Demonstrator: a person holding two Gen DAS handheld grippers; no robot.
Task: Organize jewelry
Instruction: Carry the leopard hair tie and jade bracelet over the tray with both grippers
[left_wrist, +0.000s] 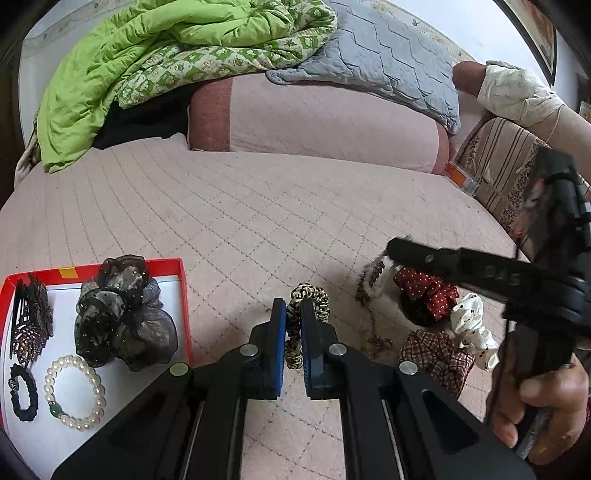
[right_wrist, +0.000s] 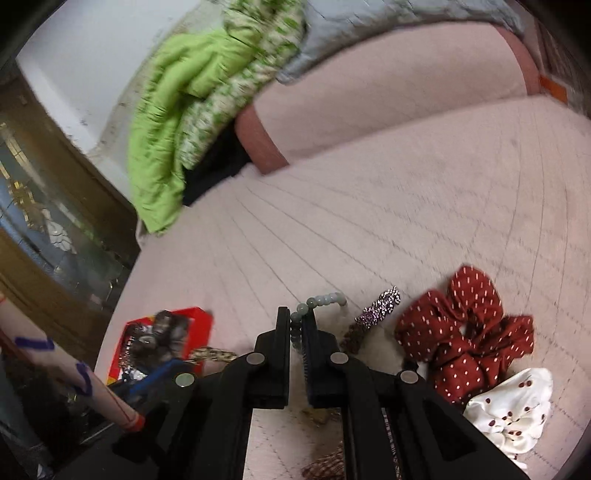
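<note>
While its jaws were clamped on a leopard-print scrunchie (left_wrist: 308, 325), the left gripper (left_wrist: 293, 339) sat beside the red tray (left_wrist: 183, 295) holding a pearl bracelet (left_wrist: 75, 393). The right gripper (right_wrist: 296, 334) pinched a green bead bracelet (right_wrist: 317, 301) above the pink bedcover (right_wrist: 406, 221), near a red dotted scrunchie (right_wrist: 469, 332).

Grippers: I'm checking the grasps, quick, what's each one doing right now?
Left gripper: shut on the leopard-print scrunchie.
Right gripper: shut on the pale green bead bracelet.
</note>
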